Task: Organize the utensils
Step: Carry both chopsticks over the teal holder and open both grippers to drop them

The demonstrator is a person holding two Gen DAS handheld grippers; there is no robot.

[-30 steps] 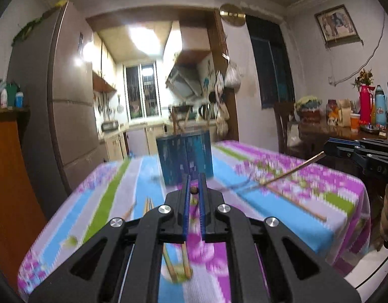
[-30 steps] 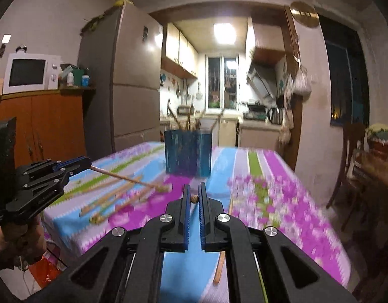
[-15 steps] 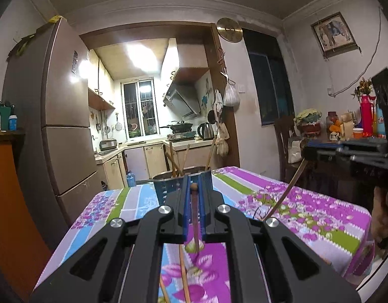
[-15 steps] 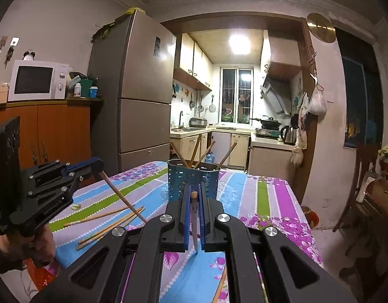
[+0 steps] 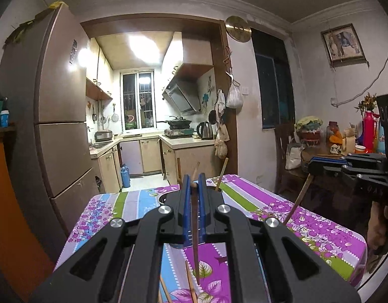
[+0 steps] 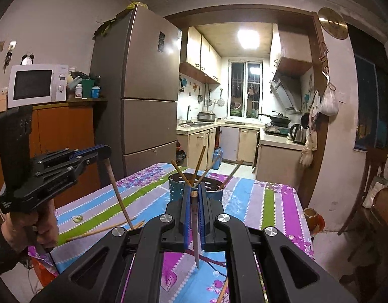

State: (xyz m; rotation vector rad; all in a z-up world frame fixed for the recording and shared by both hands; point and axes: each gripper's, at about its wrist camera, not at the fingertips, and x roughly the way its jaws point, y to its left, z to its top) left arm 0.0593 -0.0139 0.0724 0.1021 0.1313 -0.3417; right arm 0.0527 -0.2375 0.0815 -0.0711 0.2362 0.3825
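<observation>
My left gripper (image 5: pixel 193 180) is shut on a wooden chopstick (image 5: pixel 195 240) that hangs tip-down over the floral tablecloth (image 5: pixel 269 209). In the right wrist view the same left gripper (image 6: pixel 105 152) is up at the left, its chopstick (image 6: pixel 118 194) slanting down. My right gripper (image 6: pixel 193 189) is shut on another chopstick (image 6: pixel 195 229), also hanging tip-down. It shows at the right of the left wrist view too (image 5: pixel 310 167). Just beyond both grippers stands the blue perforated holder (image 6: pixel 177 189) with several chopsticks in it. My left gripper largely hides it in the left wrist view.
Loose chopsticks (image 6: pixel 100 231) lie on the table's left side and more near its front edge (image 5: pixel 166 290). A tall fridge (image 6: pixel 143 101) and an orange cabinet with a microwave (image 6: pixel 34 83) stand left. A cluttered side table (image 5: pixel 345 146) and chair (image 6: pixel 365 189) stand right.
Both grippers have risen with their chopsticks, which now hang clear of the table. The blue holder sits lower in both views, and the left gripper now mostly hides it.
</observation>
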